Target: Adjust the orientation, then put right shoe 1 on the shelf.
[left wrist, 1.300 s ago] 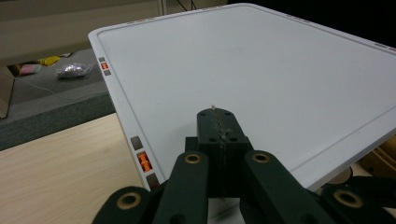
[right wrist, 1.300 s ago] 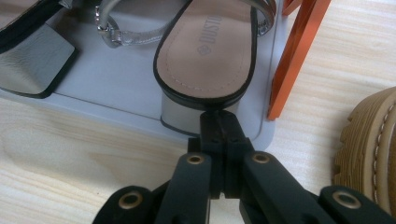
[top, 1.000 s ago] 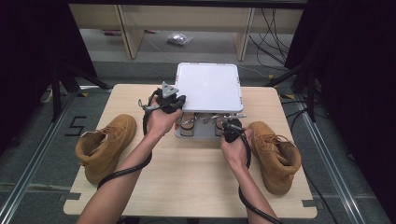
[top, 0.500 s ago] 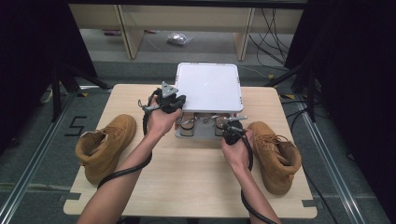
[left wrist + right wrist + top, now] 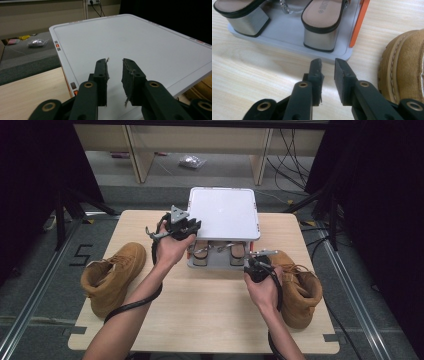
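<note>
two grippers sit at the white box: the left gripper (image 5: 115, 75) hovers over the lid (image 5: 225, 212), jaws just opened, nothing between them. the right gripper (image 5: 328, 72), jaws likewise just parted and empty, is near the tray (image 5: 287, 37) holding block-heeled sandals (image 5: 322, 22), with a tan boot (image 5: 300, 285) at its right.

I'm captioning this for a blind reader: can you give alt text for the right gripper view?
The right hand-held gripper, jaws slightly apart and holding nothing, points at a grey tray on a wooden table. Two block-heeled sandals stand on the tray, and a tan boot sits at the right.
</note>
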Motion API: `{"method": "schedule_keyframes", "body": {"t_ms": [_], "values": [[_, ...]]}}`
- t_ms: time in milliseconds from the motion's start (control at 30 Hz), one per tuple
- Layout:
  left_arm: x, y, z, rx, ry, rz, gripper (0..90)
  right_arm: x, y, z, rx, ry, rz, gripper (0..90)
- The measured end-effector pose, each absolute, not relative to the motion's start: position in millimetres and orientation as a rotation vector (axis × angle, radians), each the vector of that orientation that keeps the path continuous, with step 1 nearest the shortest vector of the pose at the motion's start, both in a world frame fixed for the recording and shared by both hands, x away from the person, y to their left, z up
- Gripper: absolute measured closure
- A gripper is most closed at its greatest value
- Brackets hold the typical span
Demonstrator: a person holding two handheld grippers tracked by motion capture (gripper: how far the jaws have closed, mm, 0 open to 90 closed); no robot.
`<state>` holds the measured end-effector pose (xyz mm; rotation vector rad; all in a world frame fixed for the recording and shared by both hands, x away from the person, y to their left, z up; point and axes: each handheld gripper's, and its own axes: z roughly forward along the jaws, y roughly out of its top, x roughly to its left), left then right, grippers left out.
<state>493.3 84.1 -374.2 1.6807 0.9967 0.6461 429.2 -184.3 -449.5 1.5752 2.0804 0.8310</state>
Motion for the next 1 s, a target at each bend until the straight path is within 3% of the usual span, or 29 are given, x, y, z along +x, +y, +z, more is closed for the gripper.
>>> {"method": "schedule_keyframes", "body": {"t_ms": [400,733,1000], "values": [[466,112,-365,1.652,1.021,0.646,52.0,411,-181,-445,1.543,2.114,0.856,67.0],[456,136,-369,1.669,1.087,0.611,45.2,405,-186,-447,1.531,2.126,0.888,62.6],[452,145,-369,1.691,1.114,0.608,44.8,400,-185,-448,1.573,2.134,0.871,60.0]]}}
